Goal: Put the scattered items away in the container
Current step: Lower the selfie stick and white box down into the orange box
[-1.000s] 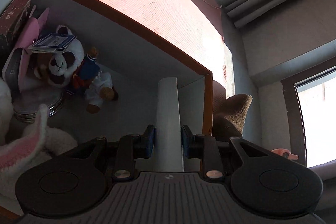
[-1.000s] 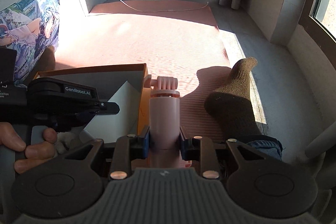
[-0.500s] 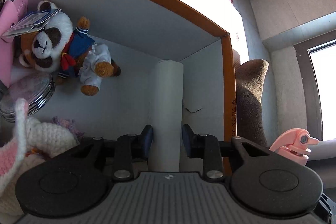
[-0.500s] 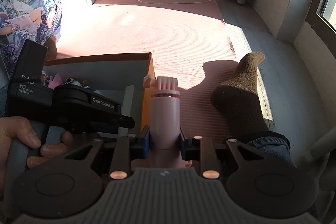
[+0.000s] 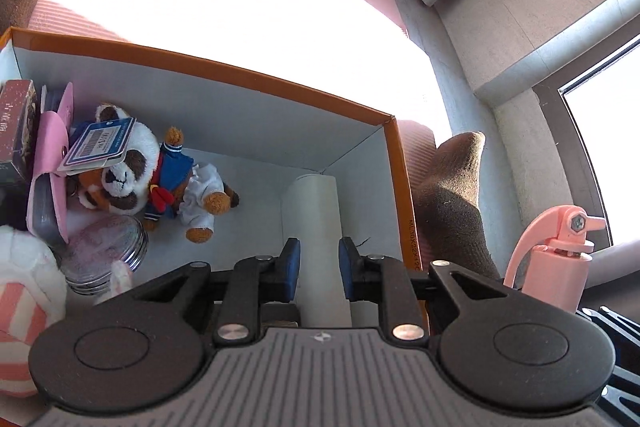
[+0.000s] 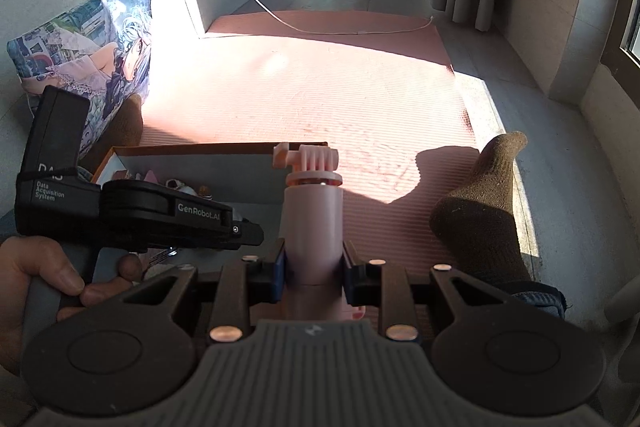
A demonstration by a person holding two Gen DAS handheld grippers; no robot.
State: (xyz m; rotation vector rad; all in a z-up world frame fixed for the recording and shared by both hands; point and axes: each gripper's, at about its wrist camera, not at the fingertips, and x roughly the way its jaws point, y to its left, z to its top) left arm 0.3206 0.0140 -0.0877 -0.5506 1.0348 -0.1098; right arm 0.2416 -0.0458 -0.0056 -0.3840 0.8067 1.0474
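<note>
My left fingers (image 5: 291, 263) stand a narrow gap apart and have just been closing. Nothing sits between them: the white roll (image 5: 312, 203) seen through the gap is wider than the gap, so I judge it lies below them in the near right corner of the box (image 5: 280, 83). My right fingers (image 6: 278, 271) are clamped on the body of the pink spray bottle (image 6: 314, 223), which stands upright with its nozzle on top. It is outside the box, just beside the right wall and over the pink mat (image 6: 320, 87).

Further in, the box holds a plush panda (image 5: 124, 171), a small sailor bear (image 5: 188, 187) and stacked round tins (image 5: 108, 247) on the left; the floor beside the roll is bare.

The bottle has to cross the orange rim. If I carry it too low, its base could catch the wall and tip or shove the box. The left gripper (image 5: 319, 263) hangs over that same corner, so the two tools could collide unless I clear it away. A foot in a brown sock (image 6: 480, 211) rests near the right wall, which leaves me little room to swing.
</note>
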